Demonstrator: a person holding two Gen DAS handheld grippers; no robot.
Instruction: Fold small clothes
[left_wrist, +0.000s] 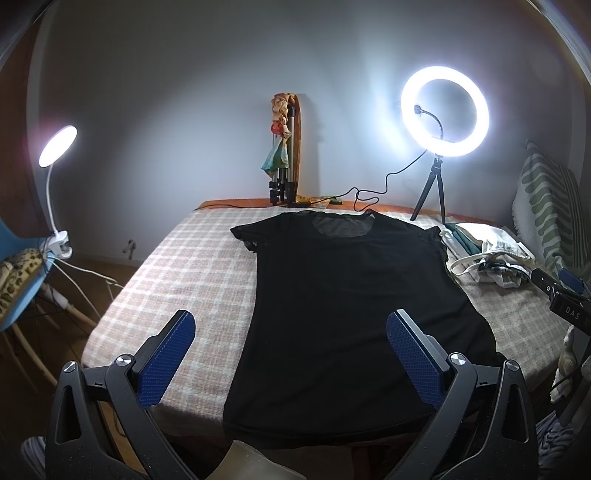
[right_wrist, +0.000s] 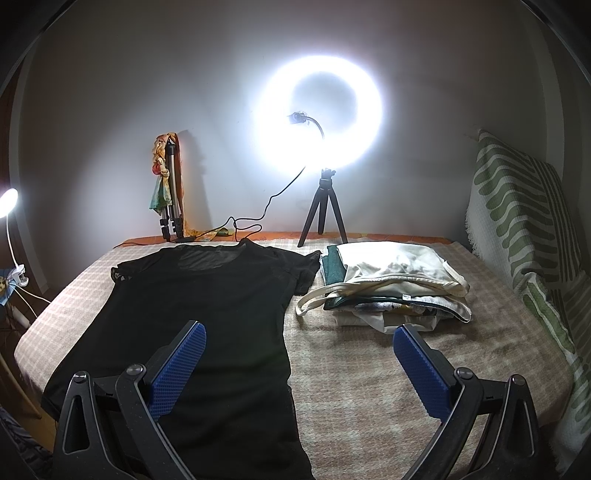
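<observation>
A black short-sleeved T-shirt (left_wrist: 347, 295) (right_wrist: 207, 295) lies spread flat on the checked blanket (left_wrist: 177, 266) (right_wrist: 369, 369), collar toward the far wall, hem hanging over the near edge. My left gripper (left_wrist: 290, 326) hovers open above the shirt's lower part, its blue-padded fingers (left_wrist: 166, 362) wide apart with nothing between them. My right gripper (right_wrist: 301, 339) is also open and empty, above the shirt's right side edge, its left finger over the shirt and its right finger over bare blanket.
A pile of folded light clothes (right_wrist: 395, 284) (left_wrist: 487, 254) sits on the blanket right of the shirt. A lit ring light on a small tripod (left_wrist: 445, 114) (right_wrist: 321, 122), a folded tripod (left_wrist: 282, 173) and a cable stand at the back. A clip lamp (left_wrist: 57, 147) is at left, a green-striped cushion (right_wrist: 524, 221) at right.
</observation>
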